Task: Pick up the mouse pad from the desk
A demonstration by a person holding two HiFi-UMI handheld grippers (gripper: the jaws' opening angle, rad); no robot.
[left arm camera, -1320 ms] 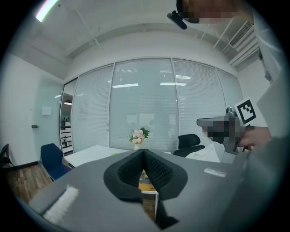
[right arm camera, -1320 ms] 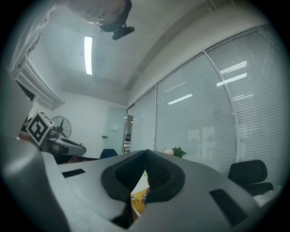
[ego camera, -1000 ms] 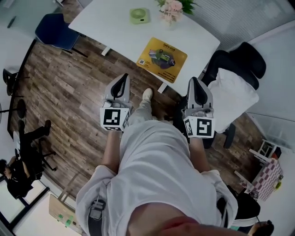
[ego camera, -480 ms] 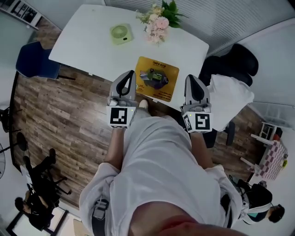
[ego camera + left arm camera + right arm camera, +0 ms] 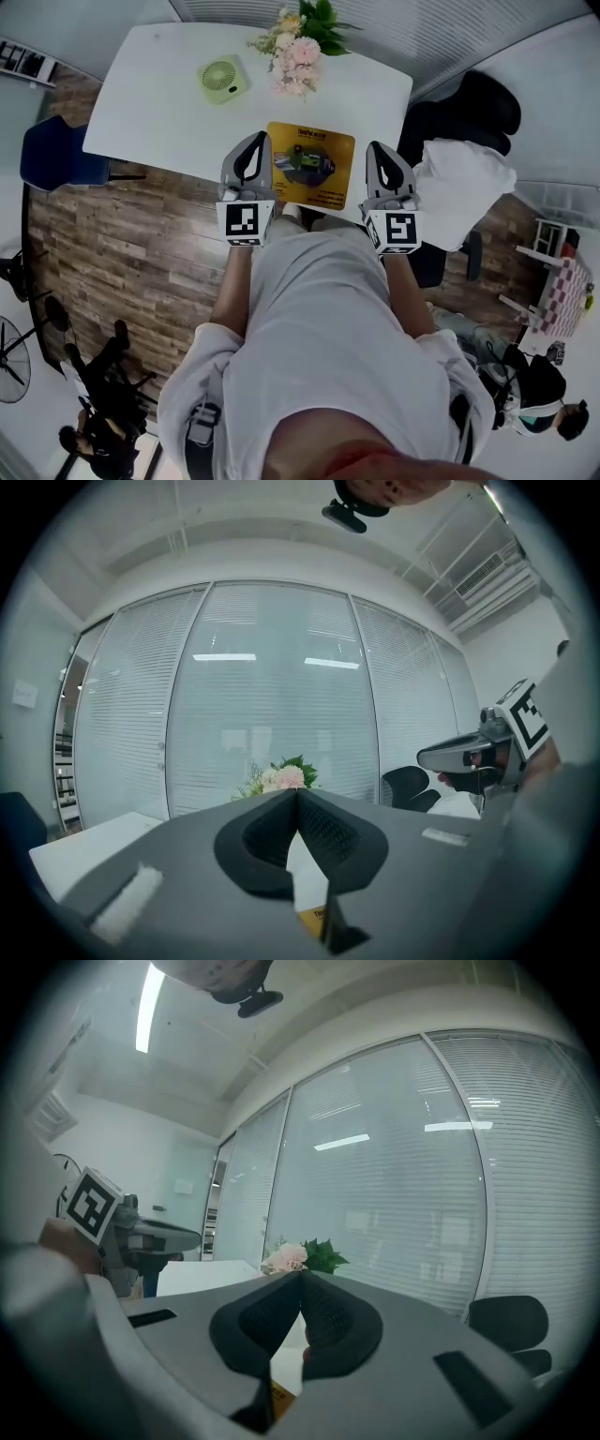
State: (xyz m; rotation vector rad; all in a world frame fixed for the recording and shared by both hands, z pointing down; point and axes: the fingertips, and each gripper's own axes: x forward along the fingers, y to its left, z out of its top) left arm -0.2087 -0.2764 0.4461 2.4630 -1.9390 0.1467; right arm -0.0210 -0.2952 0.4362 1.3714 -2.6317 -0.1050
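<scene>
The yellow mouse pad [image 5: 310,165] with a dark picture on it lies flat near the front edge of the white desk [image 5: 159,112]. My left gripper [image 5: 258,139] hovers just left of the pad, and my right gripper [image 5: 374,148] just right of it. Both point level toward the desk, shut, with nothing between the jaws. In the left gripper view only a yellow sliver of the pad [image 5: 311,919] shows under the closed jaws of the left gripper [image 5: 297,794]. The right gripper view shows the same beneath the right gripper [image 5: 301,1276], a yellow corner of the pad [image 5: 277,1392].
A green desk fan [image 5: 222,79] and a bunch of flowers [image 5: 298,42] stand on the desk behind the pad. A black chair [image 5: 473,108] with a white cloth [image 5: 464,183] is at the right, a blue chair [image 5: 56,155] at the left. Other people stand on the wooden floor behind me.
I have walked up to the desk. Both grippers moved forward from over the floor to either side of the pad at the desk's front edge. Their jaws stayed shut.
</scene>
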